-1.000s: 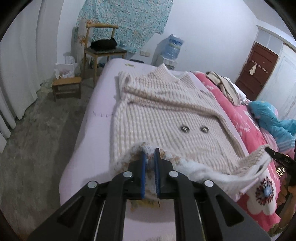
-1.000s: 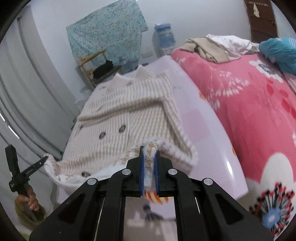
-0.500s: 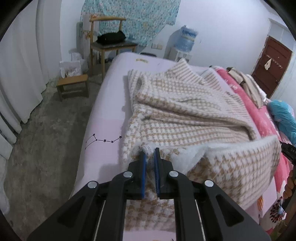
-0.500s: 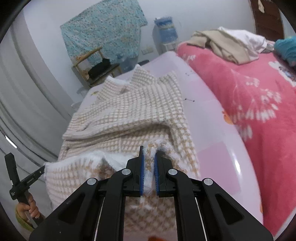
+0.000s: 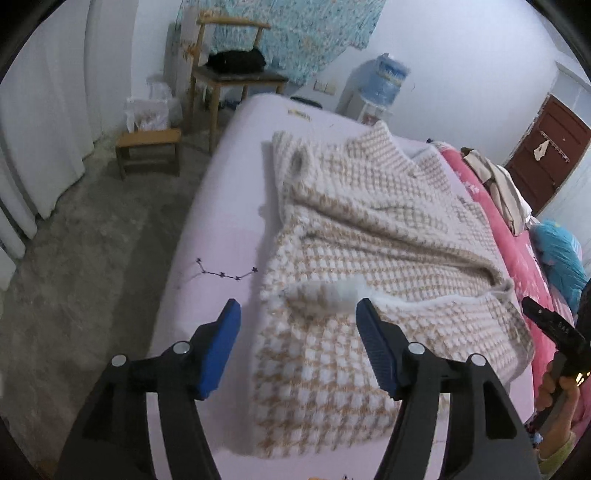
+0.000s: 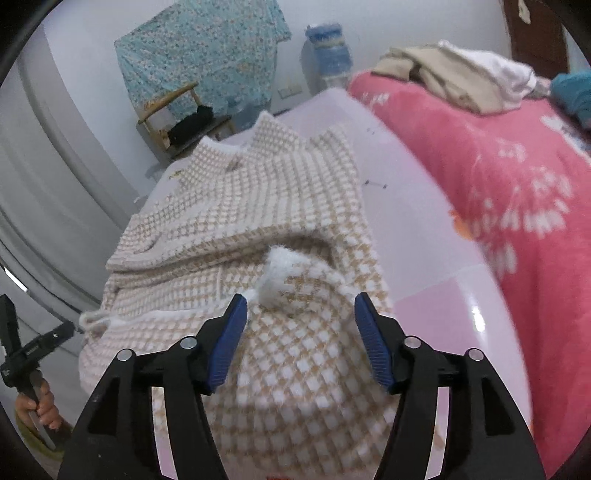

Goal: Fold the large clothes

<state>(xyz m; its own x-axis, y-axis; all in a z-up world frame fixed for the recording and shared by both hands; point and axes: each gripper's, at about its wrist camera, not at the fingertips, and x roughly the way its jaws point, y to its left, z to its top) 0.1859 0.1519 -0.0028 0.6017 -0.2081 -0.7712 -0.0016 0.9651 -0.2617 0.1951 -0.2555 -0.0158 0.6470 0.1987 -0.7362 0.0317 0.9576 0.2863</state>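
Pink bed (image 5: 221, 206), folded sweater (image 5: 354, 258) before gaping tongs (image 5: 297, 325)

Bare pink sheet (image 5: 221, 221) left of the folded sweater (image 5: 369, 240) is open; right of it, the red blanket (image 6: 517, 184) crowds in.

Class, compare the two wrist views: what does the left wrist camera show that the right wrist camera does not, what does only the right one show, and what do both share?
Only the left wrist view shows the small wooden stool, the brown door and the star doodle on the sheet.

Only the right wrist view shows the open right gripper head-on and the wide pink floral blanket.

Both show the houndstooth coat folded on the bed, the water bottle, the wooden chair and the teal cloth. The left gripper is open too.
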